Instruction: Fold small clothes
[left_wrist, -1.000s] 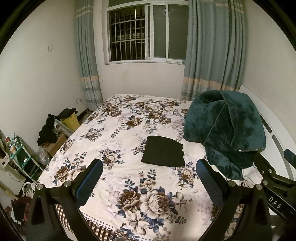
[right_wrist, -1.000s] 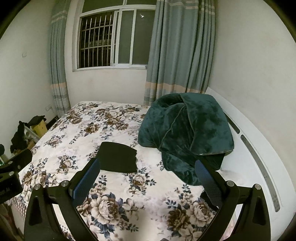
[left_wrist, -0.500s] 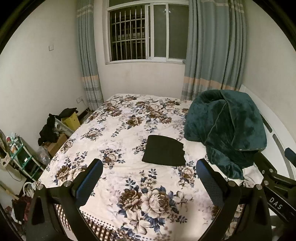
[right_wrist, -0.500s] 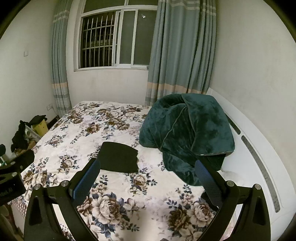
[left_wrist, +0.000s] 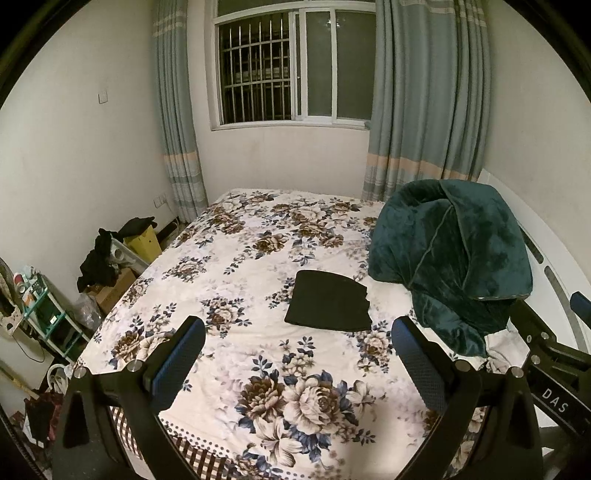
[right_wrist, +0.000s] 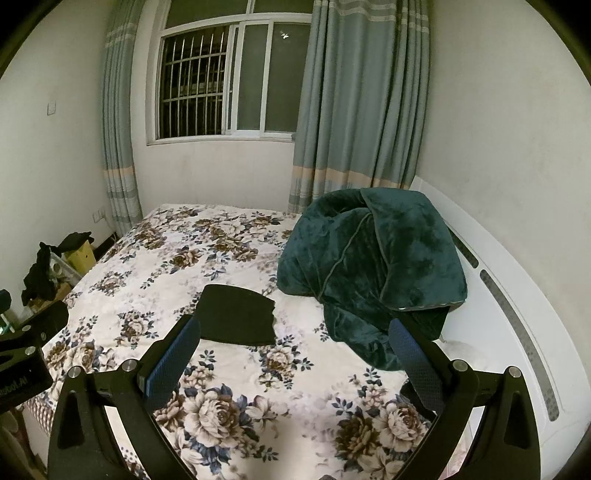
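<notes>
Folded black cloth (left_wrist: 328, 301) lay flat on the floral bedspread (left_wrist: 258, 369), a neat dark rectangle near the middle of the bed; from the left wrist view it sat at about twelve o'clock, dead ahead between the two fingers, while from the right wrist view it sat nearer eleven o'clock, just past the left blue pad; a heaped green blanket (left_wrist: 454, 258) rose at two o'clock, close to the cloth's right edge but, as far as I could tell, not lying on it.

Left gripper (left_wrist: 299, 363) hung above the foot of the bed with its jaws spread wide and nothing between them; right gripper (right_wrist: 295, 360) was the same, released and empty, and part of its frame showed at four o'clock in the left view.

To my eye the cloth looked already folded, so the step in hand was either a last fold or leaving it be; if another fold was wanted, I judged it best to come down on the two near corners, one claw to each, pinch only the top edge stack without snagging the bedspread, lift low and carry both corners evenly toward twelve o'clock; the layers could slide apart if one side led, and the blanket's hem at two o'clock wanted a wide berth.
</notes>
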